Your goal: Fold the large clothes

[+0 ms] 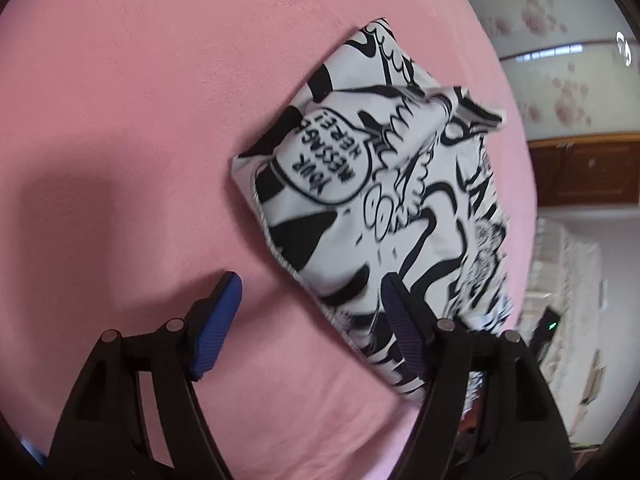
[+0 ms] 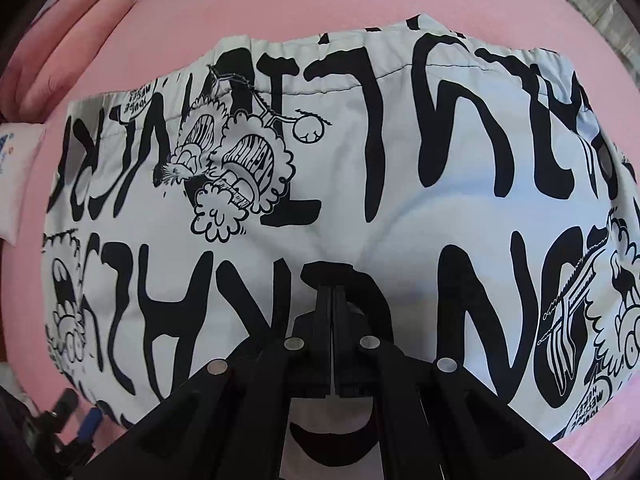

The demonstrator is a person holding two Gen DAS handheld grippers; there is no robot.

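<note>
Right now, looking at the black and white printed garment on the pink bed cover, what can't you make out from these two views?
- Left wrist view: the black and white printed garment's near corner is hidden behind the open left gripper's right finger.
- Right wrist view: whether the shut right gripper pinches cloth; its black fingers cover the spot.
- Right wrist view: the garment's near edge is hidden by the gripper body.
- Neither view shows what lies under the folded layers on the pink bed cover.

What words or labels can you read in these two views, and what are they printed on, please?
"YOUR MESSAGE HERE!", upside down, in a speech bubble on the folded black-and-white garment.
The same bubble repeats small on the garment in the right wrist view: too small to read.
Large black letters across the cloth: distorted, no sure word.
</note>
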